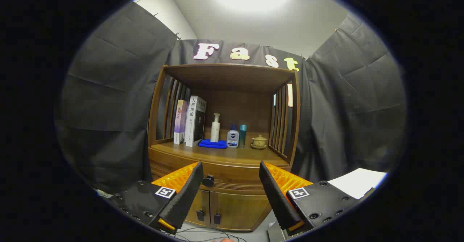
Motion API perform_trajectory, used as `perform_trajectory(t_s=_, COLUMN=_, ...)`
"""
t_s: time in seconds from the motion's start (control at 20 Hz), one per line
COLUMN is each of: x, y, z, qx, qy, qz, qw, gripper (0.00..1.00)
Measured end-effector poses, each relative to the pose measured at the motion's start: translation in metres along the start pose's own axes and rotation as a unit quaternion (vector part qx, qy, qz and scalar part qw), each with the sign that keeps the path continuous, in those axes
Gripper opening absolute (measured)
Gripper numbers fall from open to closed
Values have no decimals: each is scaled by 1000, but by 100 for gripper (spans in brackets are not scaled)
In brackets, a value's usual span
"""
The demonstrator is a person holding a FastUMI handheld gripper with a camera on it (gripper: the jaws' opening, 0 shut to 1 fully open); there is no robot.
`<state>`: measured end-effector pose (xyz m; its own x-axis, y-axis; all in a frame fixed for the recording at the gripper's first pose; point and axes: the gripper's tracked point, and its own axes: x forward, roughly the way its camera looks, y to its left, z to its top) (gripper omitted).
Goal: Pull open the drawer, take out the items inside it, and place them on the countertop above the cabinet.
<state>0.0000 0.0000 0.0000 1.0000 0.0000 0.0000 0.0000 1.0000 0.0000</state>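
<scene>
Your hand-held gripper [231, 169] gapes wide, empty. The brown wooden drawer [232, 178] (round dark knob [208, 180]) sits closed just ahead; book titles too small to read.

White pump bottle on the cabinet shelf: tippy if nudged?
Probably. The pump bottle is tall and narrow, so a high push likely topples it. Its base seems to rest on the soft blue cloth, adding wobble. Hand-held gripper is open, near the drawer knob.
</scene>
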Motion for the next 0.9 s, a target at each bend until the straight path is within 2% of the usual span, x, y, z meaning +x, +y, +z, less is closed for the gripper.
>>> perform_trajectory(t_s=0.9, x=1, y=-2, z=7, qx=2, qy=-10, qz=-11, qw=1000, gripper=97)
